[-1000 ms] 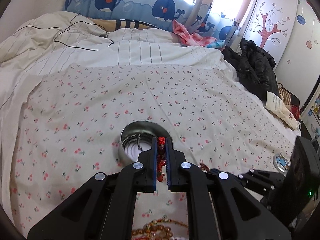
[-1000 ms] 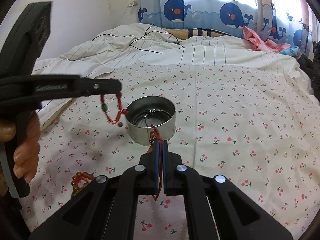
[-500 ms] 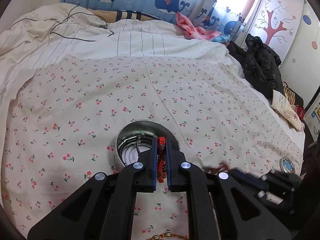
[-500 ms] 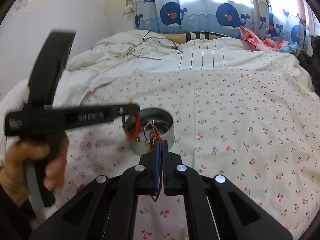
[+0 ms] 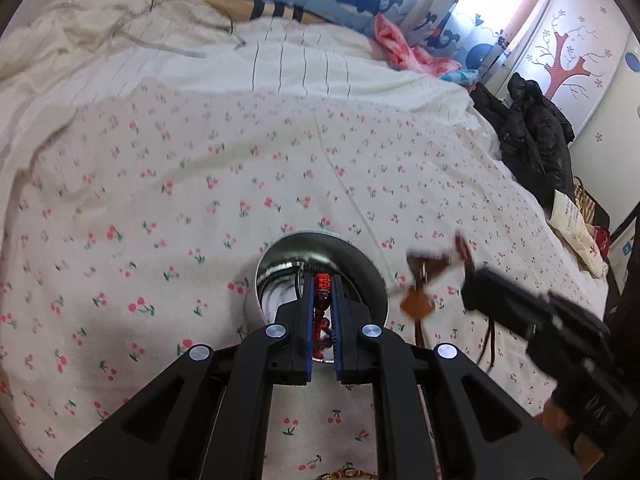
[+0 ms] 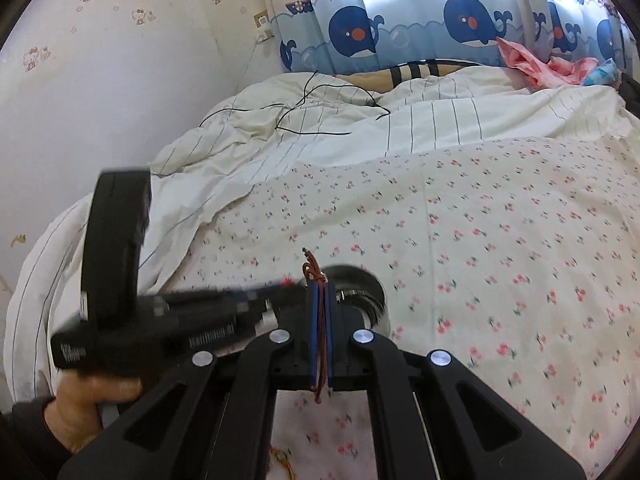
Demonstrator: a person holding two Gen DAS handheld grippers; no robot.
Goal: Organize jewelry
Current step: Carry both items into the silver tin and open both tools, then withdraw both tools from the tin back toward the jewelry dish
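A red bracelet [image 5: 322,300] is gripped by the left tool [image 5: 322,312] directly above the tin [image 5: 360,264]; a cord [image 6: 319,344] is pinched by the right tool [image 6: 320,332] beside it.

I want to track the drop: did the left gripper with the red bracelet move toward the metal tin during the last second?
Yes. The left gripper, shut on the red bracelet, has come over the metal tin; a second ago its tips hung beside the tin.

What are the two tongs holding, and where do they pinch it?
Left tongs pinch the red bead bracelet by its beads, over the tin. Right tongs pinch the brown cord.
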